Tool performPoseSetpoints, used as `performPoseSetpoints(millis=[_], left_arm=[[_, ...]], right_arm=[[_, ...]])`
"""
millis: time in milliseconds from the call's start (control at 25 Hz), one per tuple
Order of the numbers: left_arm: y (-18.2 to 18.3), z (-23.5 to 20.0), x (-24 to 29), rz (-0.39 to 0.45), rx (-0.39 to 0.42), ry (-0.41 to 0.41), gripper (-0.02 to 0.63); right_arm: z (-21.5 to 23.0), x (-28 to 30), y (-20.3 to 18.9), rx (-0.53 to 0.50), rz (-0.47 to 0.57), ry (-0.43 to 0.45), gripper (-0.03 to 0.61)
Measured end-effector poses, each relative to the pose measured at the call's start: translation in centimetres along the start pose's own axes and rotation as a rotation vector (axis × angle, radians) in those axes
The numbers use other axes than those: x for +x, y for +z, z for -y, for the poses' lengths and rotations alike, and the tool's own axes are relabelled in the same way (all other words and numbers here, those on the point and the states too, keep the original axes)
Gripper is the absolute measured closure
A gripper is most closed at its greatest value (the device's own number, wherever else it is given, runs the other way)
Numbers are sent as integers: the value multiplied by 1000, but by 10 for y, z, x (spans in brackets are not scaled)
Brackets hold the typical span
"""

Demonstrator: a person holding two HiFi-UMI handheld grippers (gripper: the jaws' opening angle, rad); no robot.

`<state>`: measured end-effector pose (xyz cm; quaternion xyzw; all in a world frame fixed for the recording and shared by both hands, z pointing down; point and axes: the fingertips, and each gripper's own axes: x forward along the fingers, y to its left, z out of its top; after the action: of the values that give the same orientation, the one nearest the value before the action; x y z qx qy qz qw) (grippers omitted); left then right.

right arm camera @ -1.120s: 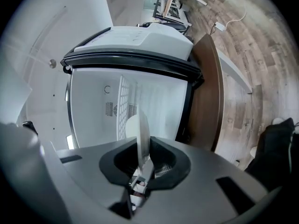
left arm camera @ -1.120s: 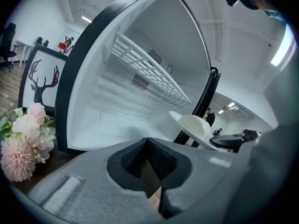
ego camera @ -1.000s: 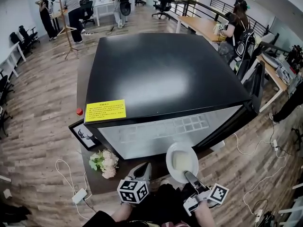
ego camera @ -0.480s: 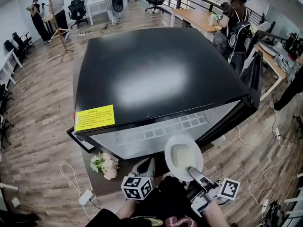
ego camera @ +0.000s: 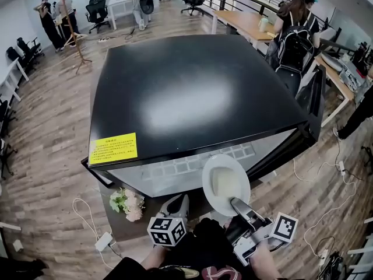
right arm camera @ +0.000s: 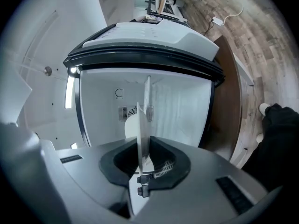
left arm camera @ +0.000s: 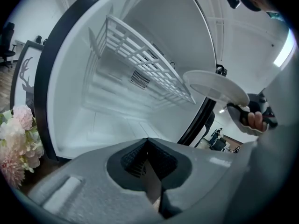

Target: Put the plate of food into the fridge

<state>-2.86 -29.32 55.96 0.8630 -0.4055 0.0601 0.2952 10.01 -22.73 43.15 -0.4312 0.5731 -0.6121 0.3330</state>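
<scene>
Open fridge (ego camera: 192, 92) seen from above, black top, door (ego camera: 315, 106) swung out at the right. Yellow label (ego camera: 113, 148) noted on the top's near left corner.

White plate (ego camera: 225, 179) is held in the air at the mouth of the fridge, just in front of the lit white interior. A pale patch of food is seen on it. The plate's near rim is clamped by the right claw (ego camera: 236, 202); in the right gripper view the rim is seen edge-on, pinched between the two jaws.

Left claw (ego camera: 178, 206) is held low, left of the plate and apart from it, jaws together with nothing between them. A white wire shelf (left arm camera: 145, 62) is seen inside the fridge in the left gripper view.

Pink and white flowers (ego camera: 128, 203) noted by the fridge's lower left corner.
</scene>
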Motion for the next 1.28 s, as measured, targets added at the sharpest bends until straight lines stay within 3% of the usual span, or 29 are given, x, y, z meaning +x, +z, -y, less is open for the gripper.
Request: performPoseSetpoints(millis=[320, 1280], left_arm=[[-2, -9, -2, 3, 33, 43, 606], [16, -25, 0, 66, 24, 150, 606]], right_arm=[[-4, 19, 10, -27, -17, -4, 529], [-14, 70, 49, -20, 17, -23, 528]])
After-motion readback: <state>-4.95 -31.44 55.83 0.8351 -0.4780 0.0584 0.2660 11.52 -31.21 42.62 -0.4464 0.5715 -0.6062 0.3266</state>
